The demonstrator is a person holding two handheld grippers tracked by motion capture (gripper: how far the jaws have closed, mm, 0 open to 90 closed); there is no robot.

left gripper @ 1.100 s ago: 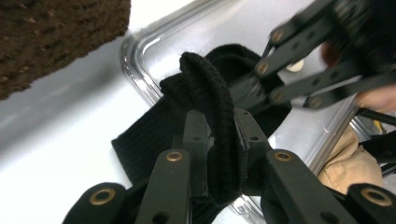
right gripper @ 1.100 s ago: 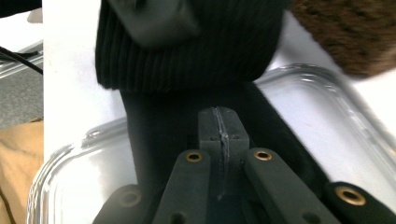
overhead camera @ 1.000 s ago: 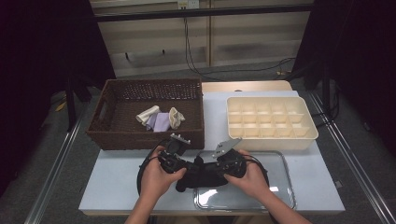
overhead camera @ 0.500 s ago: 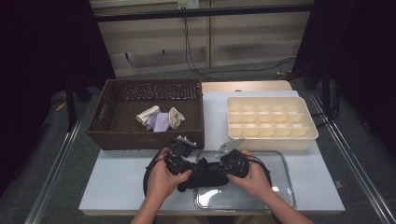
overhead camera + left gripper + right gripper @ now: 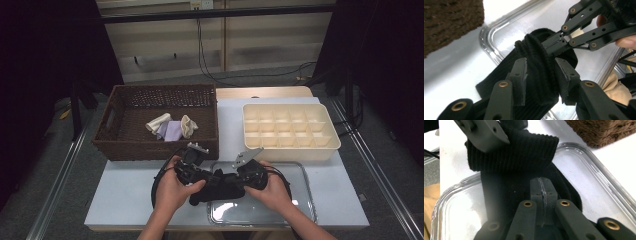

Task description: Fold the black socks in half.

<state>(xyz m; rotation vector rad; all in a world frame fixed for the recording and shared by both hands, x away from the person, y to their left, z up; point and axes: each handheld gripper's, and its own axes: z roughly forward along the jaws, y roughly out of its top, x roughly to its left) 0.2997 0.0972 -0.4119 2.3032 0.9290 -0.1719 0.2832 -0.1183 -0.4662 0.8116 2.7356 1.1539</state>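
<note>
The left gripper (image 5: pixel 541 82), jaws just widening, loosely straddles the rolled black sock (image 5: pixel 536 65) over the clear tray (image 5: pixel 300 200). The right gripper (image 5: pixel 541 192) is closed (nipping cloth, it seems). Judged risk: the roll springs open toward six o'clock.

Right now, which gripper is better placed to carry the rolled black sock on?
Left, probably. The left gripper brackets the black sock roll, jaws just opening. The right gripper is shut, its tips amid the sock's fabric over the clear tray.
</note>
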